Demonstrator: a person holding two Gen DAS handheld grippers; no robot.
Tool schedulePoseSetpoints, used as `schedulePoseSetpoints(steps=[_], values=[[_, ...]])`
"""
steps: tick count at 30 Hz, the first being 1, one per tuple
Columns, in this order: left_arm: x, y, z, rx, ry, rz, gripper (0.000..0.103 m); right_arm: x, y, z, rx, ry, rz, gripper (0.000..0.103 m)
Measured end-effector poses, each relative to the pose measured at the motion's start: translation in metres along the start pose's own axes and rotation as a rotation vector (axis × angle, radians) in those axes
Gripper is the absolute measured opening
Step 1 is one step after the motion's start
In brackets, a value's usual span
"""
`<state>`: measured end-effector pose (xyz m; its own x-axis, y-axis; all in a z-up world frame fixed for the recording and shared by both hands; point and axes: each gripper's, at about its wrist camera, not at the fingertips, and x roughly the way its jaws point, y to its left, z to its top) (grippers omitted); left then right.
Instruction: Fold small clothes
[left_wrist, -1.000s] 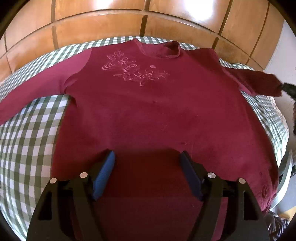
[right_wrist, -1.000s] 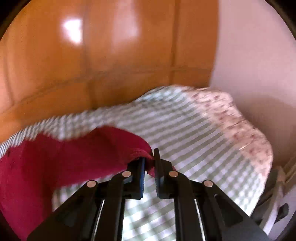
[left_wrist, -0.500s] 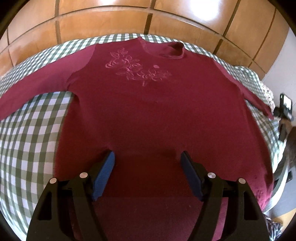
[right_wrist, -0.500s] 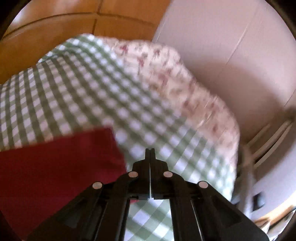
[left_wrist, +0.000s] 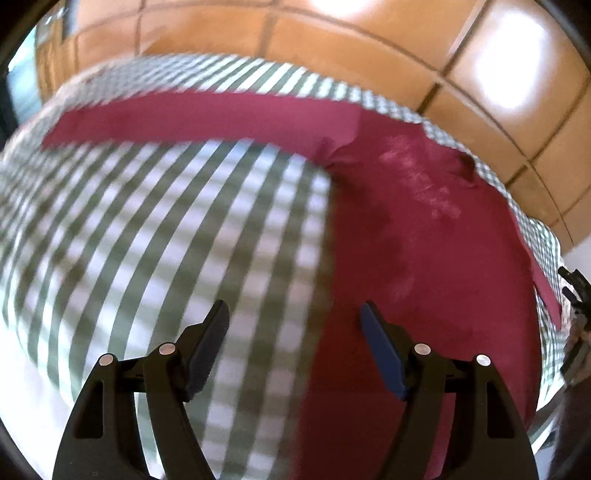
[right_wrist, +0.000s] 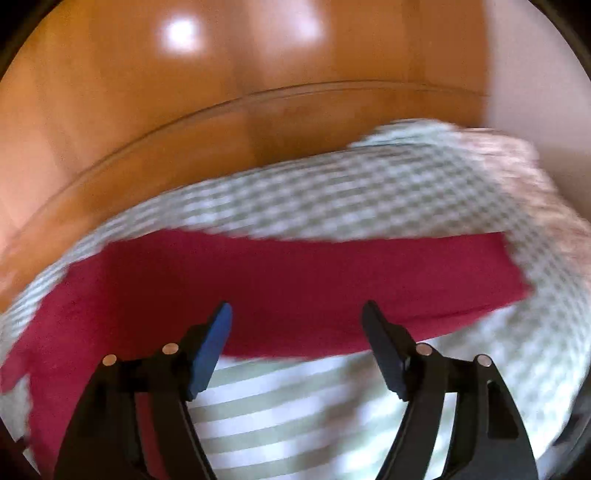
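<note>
Sleeve (right_wrist: 332, 280) now released onto checked cloth (left_wrist: 147, 240), tiled floor (left_wrist: 332, 48) beyond.

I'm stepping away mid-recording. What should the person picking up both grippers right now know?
Left gripper: open, holding nothing, hovering over the checked cloth beside the sweater's side edge.
Right gripper: open, holding nothing, hovering above the right sleeve.
Maroon sweater: lies flat, front up, on the checked cloth; left sleeve and right sleeve both stretched straight out.
Done: garment spread out, sleeves laid out.
Left: every fold. Probably fold the sleeves in over the body first, then the body.
</note>
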<state>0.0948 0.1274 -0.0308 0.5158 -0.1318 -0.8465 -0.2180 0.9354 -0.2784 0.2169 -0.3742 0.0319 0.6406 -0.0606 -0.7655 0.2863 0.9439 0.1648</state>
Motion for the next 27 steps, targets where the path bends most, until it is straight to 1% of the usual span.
schedulePoseSetpoints(steps=[1,3,4,7,8,9,10,11,12,13,14,15,17,19,22,25,26,27], values=[[0.0,0.003,-0.004,-0.005,0.004,-0.012,0.073,0.001,0.025,-0.008,-0.027,0.016,0.055,0.074],[-0.004,0.005,-0.013,0.008,-0.009,-0.021,0.072,0.005,0.063,-0.021,-0.078,0.041,0.131,0.076],[-0.004,0.005,-0.016,0.014,-0.011,-0.025,0.071,0.008,0.078,-0.028,-0.106,0.048,0.145,0.076],[-0.003,-0.001,-0.026,0.065,-0.01,-0.035,0.061,0.016,0.115,-0.048,-0.163,0.079,0.161,0.076],[-0.002,-0.002,-0.026,0.078,-0.011,-0.034,0.052,0.019,0.119,-0.052,-0.168,0.086,0.162,0.077],[-0.001,-0.005,-0.029,0.099,-0.005,-0.044,0.039,0.023,0.123,-0.058,-0.177,0.093,0.151,0.078],[-0.002,-0.004,-0.03,0.106,-0.001,-0.057,0.031,0.026,0.125,-0.064,-0.178,0.101,0.138,0.079],[-0.003,-0.006,-0.03,0.117,0.002,-0.067,0.013,0.032,0.124,-0.071,-0.173,0.12,0.121,0.079],[-0.003,-0.009,-0.032,0.136,0.003,-0.045,0.004,0.039,0.117,-0.074,-0.165,0.133,0.108,0.079],[-0.004,-0.007,-0.035,0.145,0.0,-0.034,0.004,0.042,0.113,-0.078,-0.162,0.136,0.091,0.08],[-0.004,-0.006,-0.037,0.148,-0.004,-0.032,0.004,0.047,0.106,-0.085,-0.17,0.13,0.04,0.082],[-0.004,-0.003,-0.041,0.144,-0.006,-0.031,0.004,0.049,0.095,-0.089,-0.155,0.135,0.048,0.082],[-0.006,0.002,-0.046,0.131,-0.005,-0.04,0.004,0.044,0.083,-0.093,-0.118,0.1,0.104,0.082],[-0.007,0.005,-0.049,0.124,-0.004,-0.038,0.004,0.043,0.083,-0.094,-0.118,0.093,0.089,0.082],[-0.015,0.001,-0.05,0.159,-0.012,0.005,0.004,0.042,0.089,-0.095,-0.144,0.086,0.057,0.082],[-0.025,0.007,-0.048,0.134,-0.037,0.025,0.004,0.042,0.086,-0.095,-0.131,0.077,0.071,0.082],[-0.028,0.012,-0.045,0.108,-0.047,0.015,0.01,0.042,0.084,-0.095,-0.128,0.076,0.074,0.083],[-0.029,0.016,-0.042,0.086,-0.052,0.005,0.021,0.04,0.084,-0.095,-0.129,0.075,0.073,0.083]])
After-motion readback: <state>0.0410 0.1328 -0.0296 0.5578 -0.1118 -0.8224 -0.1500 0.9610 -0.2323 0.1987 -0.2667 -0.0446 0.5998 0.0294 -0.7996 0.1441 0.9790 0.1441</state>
